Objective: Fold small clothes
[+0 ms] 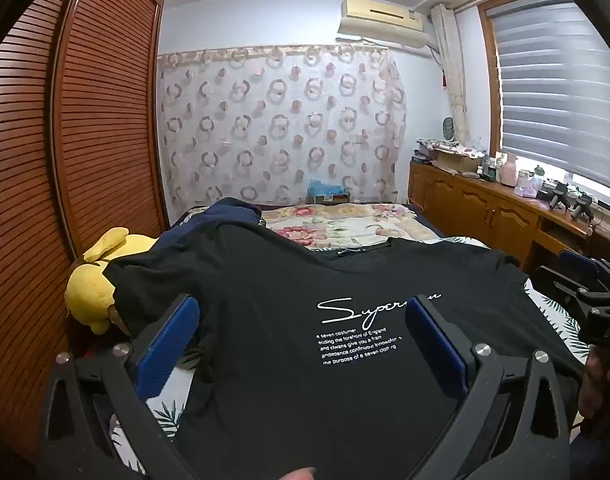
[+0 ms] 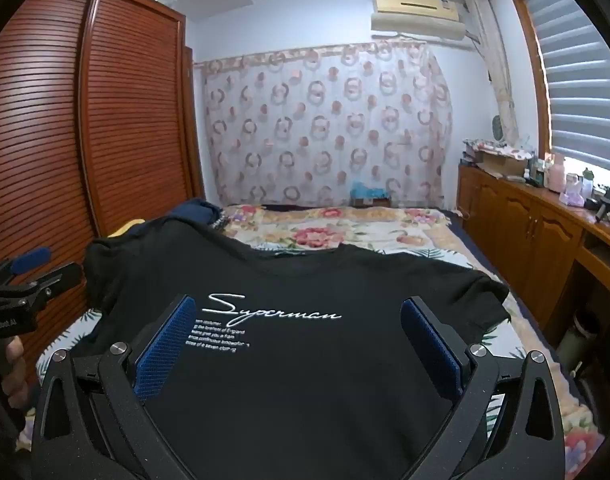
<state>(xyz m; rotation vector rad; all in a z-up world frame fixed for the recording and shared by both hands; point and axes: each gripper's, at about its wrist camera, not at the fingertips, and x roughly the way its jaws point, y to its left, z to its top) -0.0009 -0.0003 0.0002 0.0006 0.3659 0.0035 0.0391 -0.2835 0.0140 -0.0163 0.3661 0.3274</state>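
A black T-shirt point(image 1: 289, 312) with white "Superman" lettering lies spread face up on the bed, collar at the far side; it also shows in the right wrist view point(image 2: 305, 320). My left gripper point(image 1: 305, 320) is open and empty above the shirt's lower left part, its blue pads wide apart. My right gripper point(image 2: 299, 320) is open and empty above the shirt's lower right part. The right gripper shows at the right edge of the left wrist view point(image 1: 585, 292), the left gripper at the left edge of the right wrist view point(image 2: 21, 280).
A yellow plush toy point(image 1: 93, 280) lies at the shirt's left sleeve, with dark blue clothes point(image 1: 221, 216) behind it. A floral bedspread point(image 2: 325, 232) covers the far bed. A louvred wooden wardrobe point(image 1: 85, 120) stands left, a wooden cabinet point(image 2: 525, 220) with clutter right.
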